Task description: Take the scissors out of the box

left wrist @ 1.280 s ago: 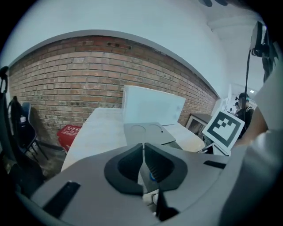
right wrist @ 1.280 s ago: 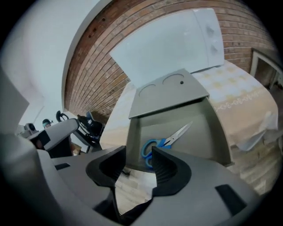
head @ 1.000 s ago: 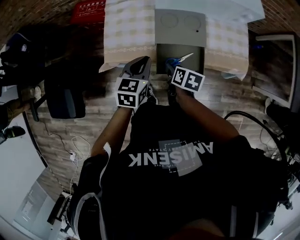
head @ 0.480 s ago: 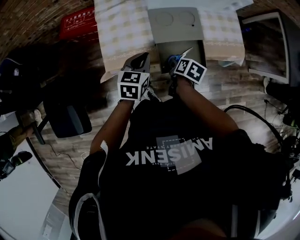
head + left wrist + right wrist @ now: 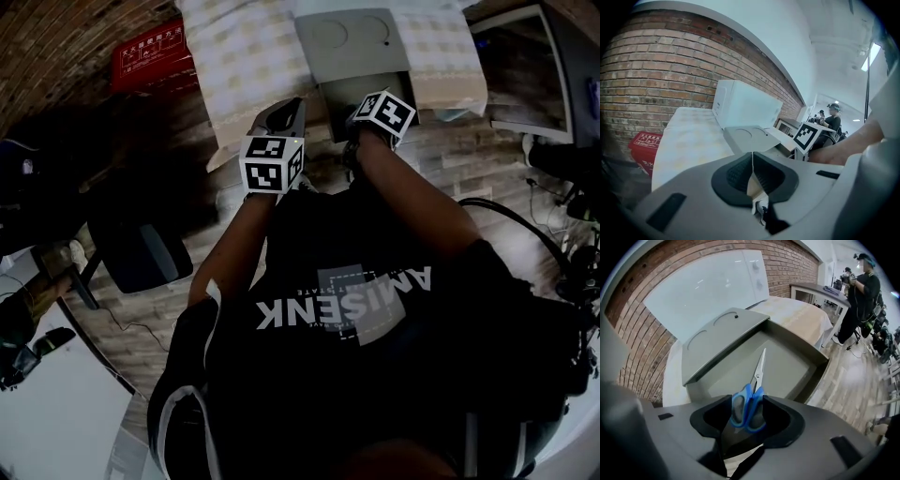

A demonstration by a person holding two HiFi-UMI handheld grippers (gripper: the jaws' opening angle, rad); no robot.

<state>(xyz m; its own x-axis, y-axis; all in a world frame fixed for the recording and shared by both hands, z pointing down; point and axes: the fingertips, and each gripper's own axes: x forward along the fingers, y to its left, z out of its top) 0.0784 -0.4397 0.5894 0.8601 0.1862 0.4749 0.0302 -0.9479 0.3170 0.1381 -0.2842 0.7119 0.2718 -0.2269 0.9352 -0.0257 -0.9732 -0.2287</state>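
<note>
A grey box point(image 5: 797, 357) stands open on the cloth-covered table, its lid point(image 5: 719, 336) tipped back. In the right gripper view my right gripper point(image 5: 749, 412) is shut on the blue handles of the scissors point(image 5: 750, 404). Their closed blades point forward over the box's inside. In the head view the right gripper point(image 5: 380, 103) sits over the box point(image 5: 361, 52) and hides the scissors. My left gripper point(image 5: 284, 117) hovers at the table's near edge, left of the box. The left gripper point(image 5: 752, 176) is shut with nothing in it.
The table carries a checked cloth point(image 5: 248, 66), and a white appliance point(image 5: 745, 105) stands behind the box against a brick wall. On the floor are a red box point(image 5: 150, 58) at left, a black chair point(image 5: 141, 253), and cables point(image 5: 506, 211) at right. A person point(image 5: 862, 282) stands far off.
My right gripper has moved forward with the scissors and now covers the box opening in the head view, hiding the scissors there. The left gripper has hardly moved.
</note>
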